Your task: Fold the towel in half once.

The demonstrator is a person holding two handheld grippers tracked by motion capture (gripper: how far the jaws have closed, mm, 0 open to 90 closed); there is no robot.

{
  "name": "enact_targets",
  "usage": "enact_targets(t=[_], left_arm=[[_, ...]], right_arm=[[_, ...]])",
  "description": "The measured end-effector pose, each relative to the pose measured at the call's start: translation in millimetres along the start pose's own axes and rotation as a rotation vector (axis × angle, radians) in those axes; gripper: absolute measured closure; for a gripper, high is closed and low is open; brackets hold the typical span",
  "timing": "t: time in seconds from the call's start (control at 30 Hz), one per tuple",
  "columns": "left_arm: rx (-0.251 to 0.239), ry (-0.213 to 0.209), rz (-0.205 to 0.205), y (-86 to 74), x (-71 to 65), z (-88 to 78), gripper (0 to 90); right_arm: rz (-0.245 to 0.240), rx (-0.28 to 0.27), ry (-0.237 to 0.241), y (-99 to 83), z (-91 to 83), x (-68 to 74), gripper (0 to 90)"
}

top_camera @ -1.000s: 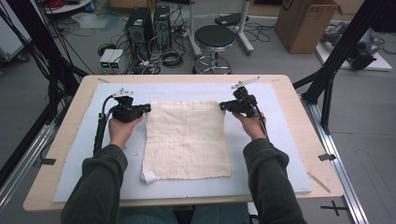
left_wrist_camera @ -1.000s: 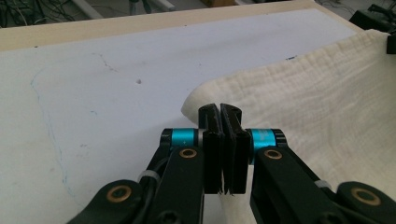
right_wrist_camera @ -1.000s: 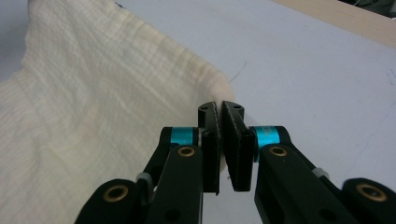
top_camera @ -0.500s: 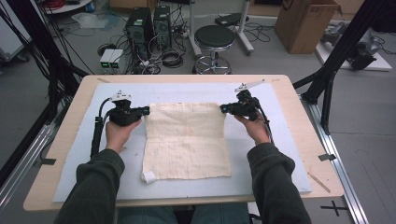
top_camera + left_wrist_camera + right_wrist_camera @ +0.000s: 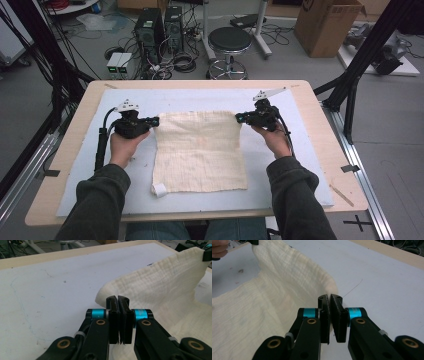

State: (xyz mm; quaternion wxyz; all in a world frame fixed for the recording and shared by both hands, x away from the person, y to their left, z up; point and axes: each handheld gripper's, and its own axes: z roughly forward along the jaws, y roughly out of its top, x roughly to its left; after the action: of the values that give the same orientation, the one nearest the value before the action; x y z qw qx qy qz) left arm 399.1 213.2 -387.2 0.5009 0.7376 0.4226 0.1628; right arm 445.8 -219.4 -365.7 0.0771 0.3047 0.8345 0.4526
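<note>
Two grippers hold one cream cloth (image 5: 200, 150) by its far corners. The left gripper (image 5: 150, 121) has its jaws closed on the far-left corner; in the left gripper view the jaws (image 5: 119, 315) meet with a fold of the cloth (image 5: 160, 295) pinched between them, and the fabric rises from there to the right, towards the other gripper's tip at that view's upper right edge. The right gripper (image 5: 241, 118) has its jaws closed on the far-right corner; in the right gripper view the jaws (image 5: 331, 315) clamp the hem, and the cloth (image 5: 262, 305) runs away to the left of them, lifted along its far edge up to the other gripper at the upper left.

Between the two pairs of jaws the far edge of the cloth is stretched fairly straight. Behind that edge, towards the person, the rest lies flat on the pale blue surface (image 5: 285, 170), with a small white tag (image 5: 160, 189) at the near-left corner.

Both hands, the left hand (image 5: 122, 147) and the right hand (image 5: 272, 139), rest low on the surface just outside the cloth's side edges.
</note>
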Motion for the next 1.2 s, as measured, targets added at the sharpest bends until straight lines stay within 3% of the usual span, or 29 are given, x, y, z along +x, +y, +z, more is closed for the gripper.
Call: enact_targets(t=[0.63, 0.8, 1.2], left_arm=[[0.005, -0.025, 0.021, -3.6, -8.5, -6.5, 87.3], [0.03, -0.013, 0.019, -9.3, -7.1, -5.4, 87.2], [0.025, -0.041, 0.03, -13.1, -13.4, -8.9, 87.2]], right_arm=[[0.003, -0.018, 0.055, -11.4, -9.1, 5.0, 85.7], [0.006, -0.019, 0.057, -13.7, -9.5, 7.8, 85.7], [-0.003, -0.009, 0.084, -18.7, -8.6, 13.7, 85.7]])
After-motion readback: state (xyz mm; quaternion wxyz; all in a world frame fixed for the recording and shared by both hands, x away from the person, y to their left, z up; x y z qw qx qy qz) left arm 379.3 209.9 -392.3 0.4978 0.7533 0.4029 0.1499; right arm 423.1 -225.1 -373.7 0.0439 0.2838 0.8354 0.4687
